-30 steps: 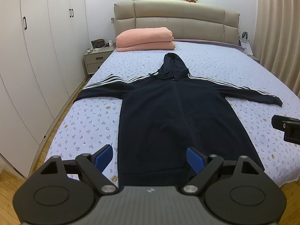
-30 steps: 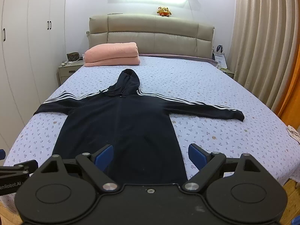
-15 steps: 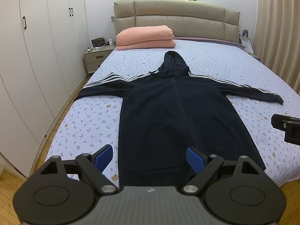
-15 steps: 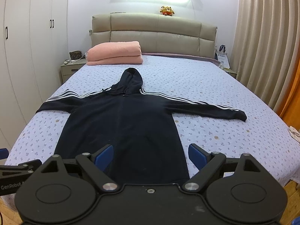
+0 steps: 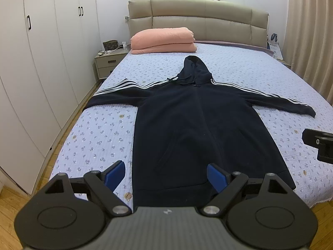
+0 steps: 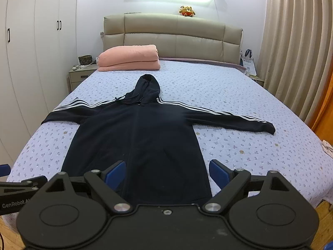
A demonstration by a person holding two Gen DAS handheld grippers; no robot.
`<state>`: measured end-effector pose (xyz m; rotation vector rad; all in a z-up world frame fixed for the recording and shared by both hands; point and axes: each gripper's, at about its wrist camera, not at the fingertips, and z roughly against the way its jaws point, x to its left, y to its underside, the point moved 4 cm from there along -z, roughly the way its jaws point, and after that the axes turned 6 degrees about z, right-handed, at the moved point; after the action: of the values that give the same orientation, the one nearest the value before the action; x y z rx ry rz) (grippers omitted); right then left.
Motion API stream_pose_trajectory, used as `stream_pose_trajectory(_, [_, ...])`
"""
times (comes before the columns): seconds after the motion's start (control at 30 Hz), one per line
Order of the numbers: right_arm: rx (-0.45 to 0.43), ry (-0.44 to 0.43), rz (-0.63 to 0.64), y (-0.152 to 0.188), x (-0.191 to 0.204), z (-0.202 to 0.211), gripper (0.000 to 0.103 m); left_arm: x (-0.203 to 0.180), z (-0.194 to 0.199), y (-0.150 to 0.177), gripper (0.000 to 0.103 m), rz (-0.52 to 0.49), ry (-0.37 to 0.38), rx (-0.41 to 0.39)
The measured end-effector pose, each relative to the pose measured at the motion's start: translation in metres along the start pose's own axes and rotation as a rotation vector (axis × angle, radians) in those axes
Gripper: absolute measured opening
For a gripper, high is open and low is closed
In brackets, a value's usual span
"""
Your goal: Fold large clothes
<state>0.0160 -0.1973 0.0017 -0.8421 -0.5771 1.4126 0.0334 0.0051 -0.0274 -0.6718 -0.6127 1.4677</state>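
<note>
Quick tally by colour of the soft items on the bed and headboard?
Navy: 1, hoodie
Pink: 1, folded blanket
Orange: 1, plush toy on the headboard
Total: 3

The big bed (image 5: 239, 66) has a flowery blue cover. A dark hoodie (image 5: 195, 125) lies flat just past the tongs. Far beyond it sits a folded pink blanket (image 5: 163, 40).

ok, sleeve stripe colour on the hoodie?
White stripes along both sleeves of the dark navy hoodie; clearest in the right wrist view.
</note>
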Motion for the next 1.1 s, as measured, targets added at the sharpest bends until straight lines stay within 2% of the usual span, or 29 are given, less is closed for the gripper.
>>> stream_pose_trajectory(0.9, [-0.007,-0.001,0.001,0.004,0.004,0.009,0.103,0.004,0.006,0.007,0.088,0.016,0.007,-0.007])
stream_pose_trajectory(1.1, [0.020,-0.007,-0.007,0.009,0.003,-0.005,0.103,0.001,-0.004,0.005,0.088,0.014,0.001,0.007])
